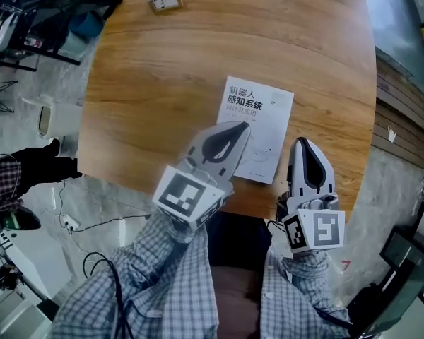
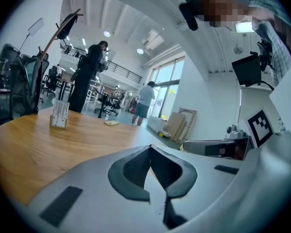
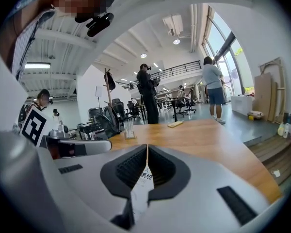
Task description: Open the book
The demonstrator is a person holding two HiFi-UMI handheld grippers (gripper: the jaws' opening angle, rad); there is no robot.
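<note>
Closeness to the book decides the coming move. The closed white paperback book with dark printed title [image 1: 258, 122] lies flat on the round wooden worktop [image 1: 162, 83], near the edge closest to the person. Its long axis runs away from the person with a slight tilt, and the title reads upright from the head view.

The left tool [image 1: 240, 126] hangs over the book's near left corner, tips pointing across the cover. The right tool [image 1: 302, 142] sits just off the book's near right corner, beside its long right edge and not over the cover.

Both tools have their tips pressed together and hold nothing. In the left gripper view the dark pads meet at the point [image 2: 150, 147]. In the right gripper view they meet likewise [image 3: 147, 146], with a sliver of the book's printed cover [image 3: 144, 177] showing below them through the gap behind the tips.

Judging by the upright title, the spine is probably along the book's left edge, which would put the free edge of the cover on the right. If so, the right tool is the nearer one for lifting the cover, and the left tool is well placed to press down by the spine. The cover looks thin and smooth and lies tight to the pages, so catching its edge may take a careful approach. Whether either tool touches the book cannot be told.
</note>
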